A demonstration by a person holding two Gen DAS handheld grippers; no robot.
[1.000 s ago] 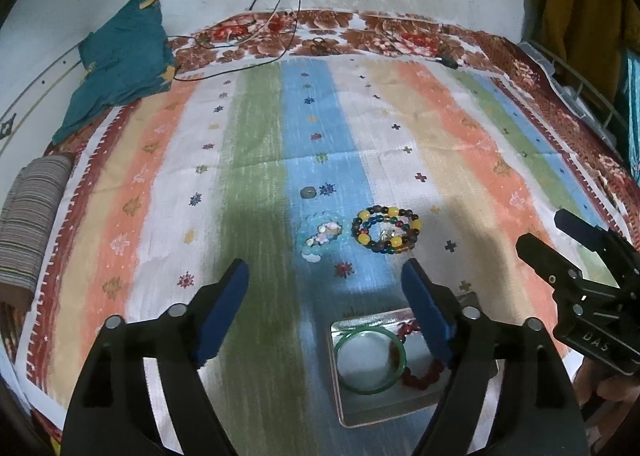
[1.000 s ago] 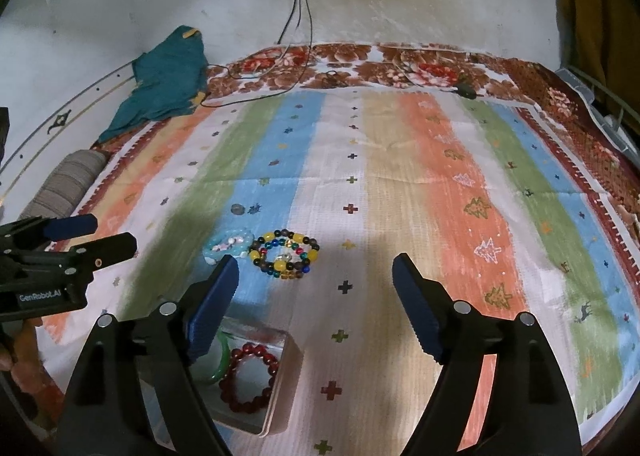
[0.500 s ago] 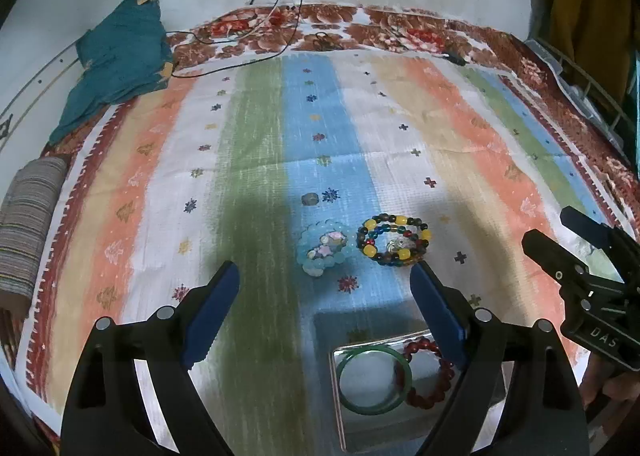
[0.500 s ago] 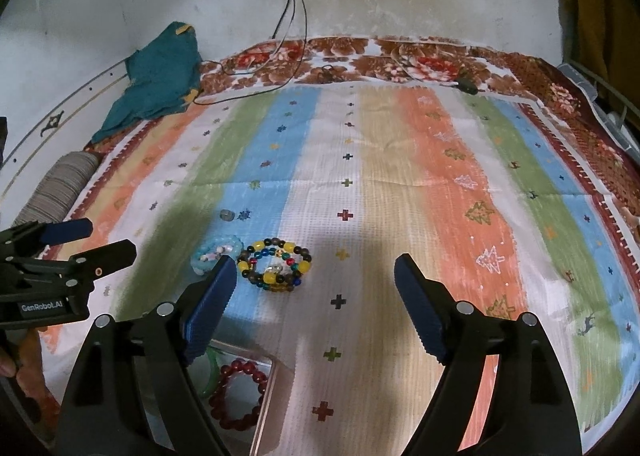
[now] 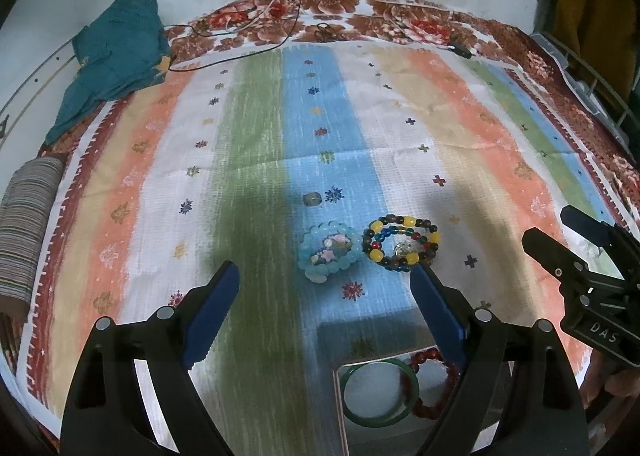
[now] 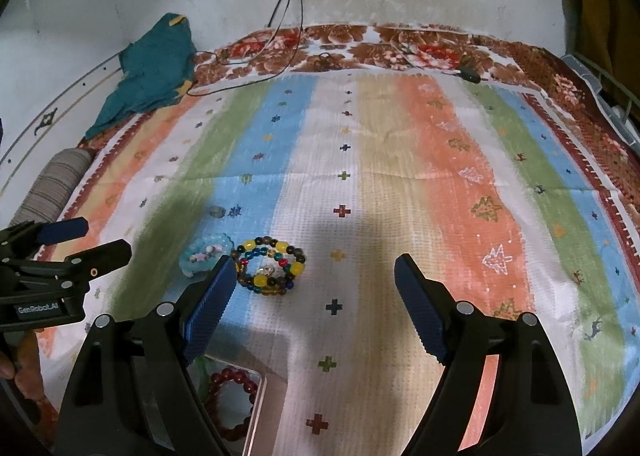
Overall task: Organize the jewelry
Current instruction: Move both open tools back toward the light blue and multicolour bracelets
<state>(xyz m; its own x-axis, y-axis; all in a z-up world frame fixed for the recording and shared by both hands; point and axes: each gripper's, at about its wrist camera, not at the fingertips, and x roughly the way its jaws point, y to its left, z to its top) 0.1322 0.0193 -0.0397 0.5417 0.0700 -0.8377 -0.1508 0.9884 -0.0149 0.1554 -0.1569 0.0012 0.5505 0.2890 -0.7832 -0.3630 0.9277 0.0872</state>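
Two bracelets already lie in the tray (image 5: 340, 408) at 6 o'clock; the pale blue bracelet (image 5: 328, 254) and the multicolour bead bracelet (image 5: 402, 242) wait on the striped bedspread (image 5: 460, 128), touching almost. Both the left claw (image 5: 324, 310) and the right claw (image 6: 310, 306) gape empty. Judged next: one claw descends over a bracelet and closes.

On the mat (image 5: 248, 160), seen from the left wrist, the tray (image 5: 340, 408) sits at six o'clock and holds a bangle (image 5: 382, 392) with a beaded bracelet (image 5: 434, 388) just to its three o'clock. Toward twelve o'clock from the tray lie two more bracelets side by side: the charm bracelet (image 5: 328, 250) at nine o'clock of the mixed-bead bracelet (image 5: 402, 242). A single bead (image 5: 312, 199) lies beyond them. A folded cloth (image 5: 116, 56) lies at the mat's far ten o'clock corner.
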